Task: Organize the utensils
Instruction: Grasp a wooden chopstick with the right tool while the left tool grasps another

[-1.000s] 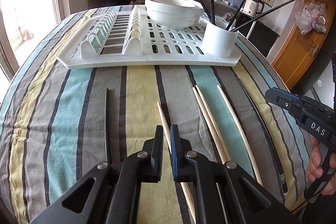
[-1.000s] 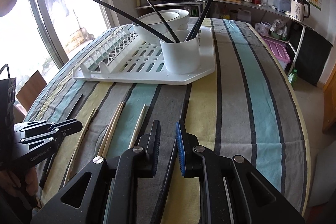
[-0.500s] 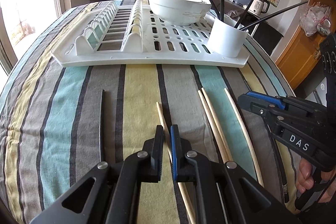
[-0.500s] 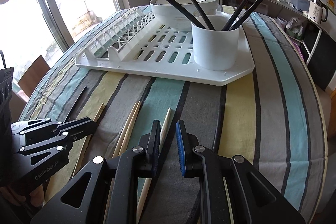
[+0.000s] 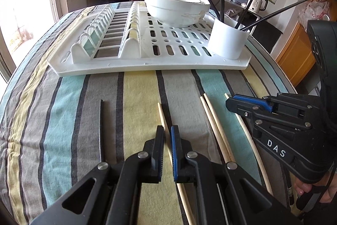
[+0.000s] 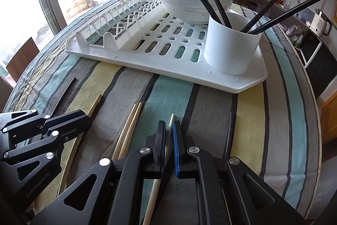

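Several pale wooden chopsticks and black chopsticks lie on the striped tablecloth. My left gripper is nearly shut, its fingers a narrow gap apart over one wooden chopstick. My right gripper is nearly shut with a wooden chopstick between its fingers; contact is unclear. A pair of wooden chopsticks lies left of it. A black chopstick lies at left. A white cup on the drying rack holds several black chopsticks.
A white bowl sits on the rack behind the cup. Another black chopstick lies right of my right gripper. The table edge curves away at right. A counter with a pot and a kettle stands behind.
My right gripper has moved forward and left, down over a wooden chopstick, and its fingers have narrowed. My left gripper has barely moved.
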Motion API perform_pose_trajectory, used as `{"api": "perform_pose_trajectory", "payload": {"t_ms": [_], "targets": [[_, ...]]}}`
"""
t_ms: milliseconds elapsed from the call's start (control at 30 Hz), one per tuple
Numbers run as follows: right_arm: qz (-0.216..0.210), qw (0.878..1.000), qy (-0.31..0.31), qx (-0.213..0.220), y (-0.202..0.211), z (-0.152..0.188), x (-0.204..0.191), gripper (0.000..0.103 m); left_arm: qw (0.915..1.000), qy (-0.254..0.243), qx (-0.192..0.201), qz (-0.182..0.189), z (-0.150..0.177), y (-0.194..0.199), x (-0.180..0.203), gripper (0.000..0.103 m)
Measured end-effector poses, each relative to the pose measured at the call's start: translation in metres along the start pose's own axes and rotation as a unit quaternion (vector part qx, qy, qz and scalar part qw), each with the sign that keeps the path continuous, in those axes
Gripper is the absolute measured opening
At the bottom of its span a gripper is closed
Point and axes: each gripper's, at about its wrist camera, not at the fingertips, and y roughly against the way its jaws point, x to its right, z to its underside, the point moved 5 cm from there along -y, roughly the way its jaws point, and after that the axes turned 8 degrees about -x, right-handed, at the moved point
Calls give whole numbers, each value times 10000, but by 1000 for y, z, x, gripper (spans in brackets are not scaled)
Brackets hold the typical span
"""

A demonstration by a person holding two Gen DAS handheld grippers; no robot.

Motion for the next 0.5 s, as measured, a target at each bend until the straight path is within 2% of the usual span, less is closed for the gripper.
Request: {"api": "perform_pose_trajectory", "payload": {"t_ms": [200, 500], "targets": [[-260, 9995, -116, 166, 14, -2, 4, 5, 9999, -8, -68, 77, -4, 1, -2, 5], [-467, 9964, -294, 643, 54, -5, 13, 5, 9995, -36, 264, 195, -9, 34, 1, 5]]}}
